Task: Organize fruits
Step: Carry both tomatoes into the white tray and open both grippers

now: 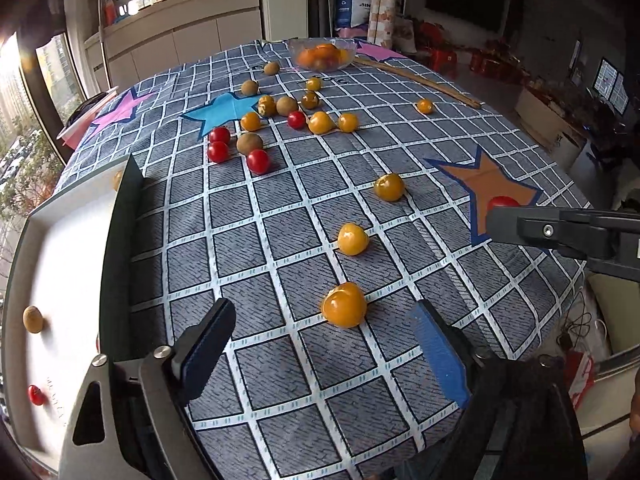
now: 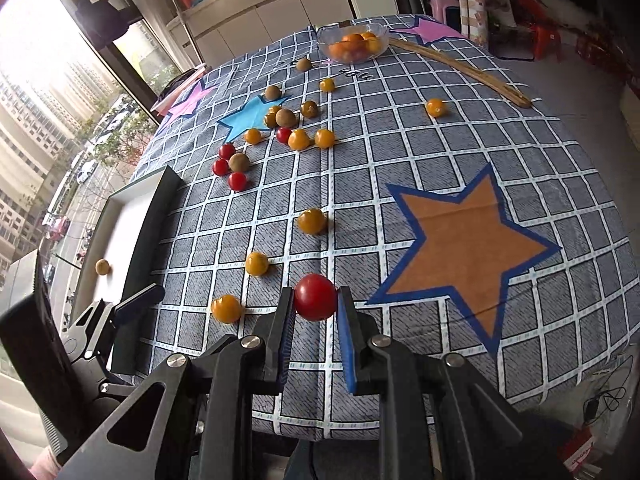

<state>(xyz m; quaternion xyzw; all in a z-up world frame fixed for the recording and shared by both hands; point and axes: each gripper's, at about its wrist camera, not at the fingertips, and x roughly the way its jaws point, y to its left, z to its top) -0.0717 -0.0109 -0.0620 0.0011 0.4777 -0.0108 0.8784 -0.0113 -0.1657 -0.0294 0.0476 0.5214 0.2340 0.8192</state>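
My right tongs (image 2: 316, 300) grip one red tomato (image 2: 315, 297) between their blue pads, just above the checked cloth (image 2: 400, 168) that covers the surface, beside the orange star (image 2: 464, 248). My left tongs (image 1: 326, 344) stand open and hold nothing; an orange-yellow fruit (image 1: 345, 305) lies on the cloth just ahead of their gap, not touched by either pad.

Loose fruit on the cloth, right wrist view: four more red tomatoes, three (image 2: 227, 151) clustered round a brown fruit (image 2: 239, 162) near the tray's far corner and one (image 2: 284, 135) in the central group. Orange-yellow fruits: three (image 2: 312, 221) in a line running toward my tongs, three in the central group, one (image 2: 327, 85) farther back and one (image 2: 435, 107) alone to the right; eight in all. Brown fruits: I count about six, though the darker ones in the central group are hard to tell apart.

The white tray (image 1: 72, 248) with a dark rim lies at the left edge of the surface. In the left wrist view it holds one brown fruit (image 1: 33, 319) and one red tomato (image 1: 36, 395); a further fruit at its far corner is mostly hidden.

A clear bowl (image 2: 354, 42) of orange fruit stands at the far end, its count not discernible. A wooden stick (image 2: 460, 68) lies beside it.
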